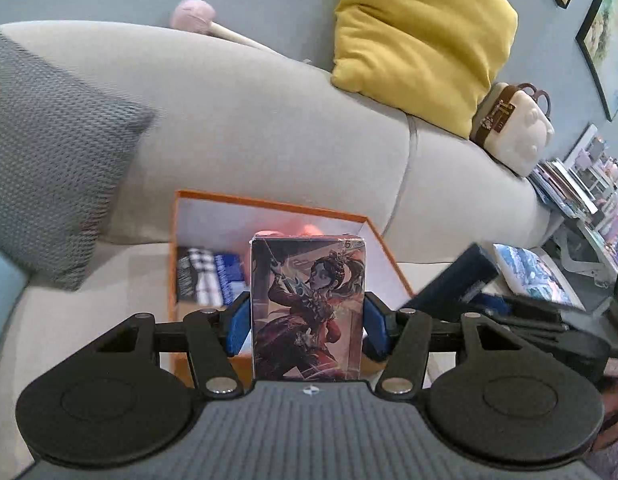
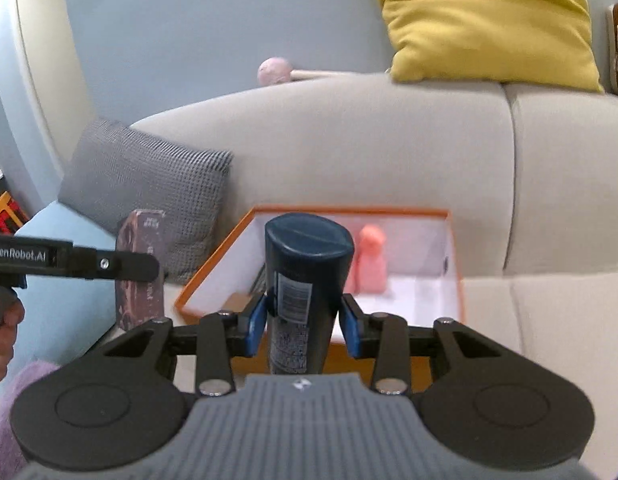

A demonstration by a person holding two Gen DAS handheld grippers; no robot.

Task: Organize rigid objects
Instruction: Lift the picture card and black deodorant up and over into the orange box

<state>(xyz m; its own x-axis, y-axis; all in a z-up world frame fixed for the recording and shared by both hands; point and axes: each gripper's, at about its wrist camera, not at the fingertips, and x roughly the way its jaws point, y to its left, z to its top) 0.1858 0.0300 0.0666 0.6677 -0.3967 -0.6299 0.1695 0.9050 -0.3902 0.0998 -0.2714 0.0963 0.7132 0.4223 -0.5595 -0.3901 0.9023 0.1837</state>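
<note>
Between the blue pads of the left gripper point(image 1: 307, 322), an illustrated card box point(image 1: 307, 309) is standing upright, clamped on both sides. Just beyond it, an orange box point(image 1: 269, 201) is sitting open on the sofa point(image 1: 249, 120), with checked and blue items lying in its left part. To that gripper's right, the dark bottle point(image 1: 449, 280) is showing blurred. The right gripper point(image 2: 305, 322) is clamping that dark blue bottle point(image 2: 307, 280) upright, in front of the orange box point(image 2: 349, 211), where 1 pink object point(image 2: 371, 260) is standing. Left of this gripper, the card box point(image 2: 141, 268) is hanging in the other tool.
</note>
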